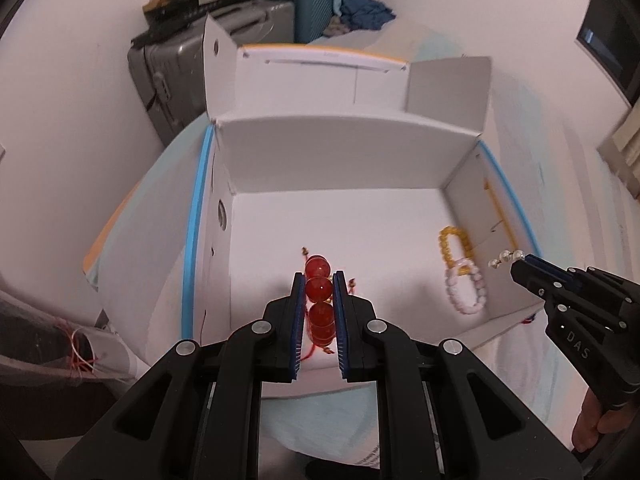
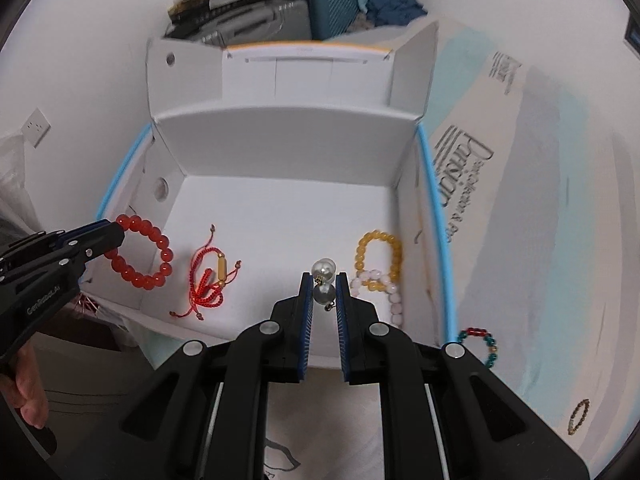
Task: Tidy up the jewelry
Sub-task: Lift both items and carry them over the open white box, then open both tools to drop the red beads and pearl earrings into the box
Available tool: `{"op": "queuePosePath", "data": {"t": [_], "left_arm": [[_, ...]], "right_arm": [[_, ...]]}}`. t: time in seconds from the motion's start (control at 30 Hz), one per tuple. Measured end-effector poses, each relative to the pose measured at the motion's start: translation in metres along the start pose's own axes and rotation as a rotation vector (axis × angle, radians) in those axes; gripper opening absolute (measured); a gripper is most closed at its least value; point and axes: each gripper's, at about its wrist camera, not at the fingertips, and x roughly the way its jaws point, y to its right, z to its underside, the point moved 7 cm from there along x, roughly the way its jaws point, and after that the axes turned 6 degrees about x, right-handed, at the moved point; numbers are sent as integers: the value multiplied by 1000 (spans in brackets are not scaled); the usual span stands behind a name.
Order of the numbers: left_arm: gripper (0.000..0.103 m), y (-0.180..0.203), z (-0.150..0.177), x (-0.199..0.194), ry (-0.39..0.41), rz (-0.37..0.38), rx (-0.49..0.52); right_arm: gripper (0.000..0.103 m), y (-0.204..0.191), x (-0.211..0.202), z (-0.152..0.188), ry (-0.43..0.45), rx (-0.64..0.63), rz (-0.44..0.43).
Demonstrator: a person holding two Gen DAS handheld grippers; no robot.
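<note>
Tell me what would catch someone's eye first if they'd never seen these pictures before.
Probably the red bead bracelet pinched in the left gripper above the left side of the open white box, vivid against all that white. Next, the pearl earrings clamped in the right gripper over the box floor. On that floor a yellow bead bracelet overlaps a pink one at the right wall, with a red cord bracelet further left.
</note>
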Motion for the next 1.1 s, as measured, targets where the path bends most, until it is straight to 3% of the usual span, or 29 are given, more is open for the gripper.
{"op": "queuePosePath", "data": {"t": [0.4,0.9,0.97,1.0,1.1], "left_arm": [[13,-14,8,48,-77,-7,-14],[13,-10,14,59,-92,-36,1],[14,-11,14,55,-78,-50,3],[14,-11,13,53,-69,-61,5],[15,-11,13,47,-59,-71,8]], "right_arm": [[10,-3,59,3,-107,-2,13],[12,-3,74,7,-131,18,12],[22,-3,72,8,-124,19,7],[34,-4,69,8,-114,22,-1],[43,-5,60,6,-93,23,-12]]}}
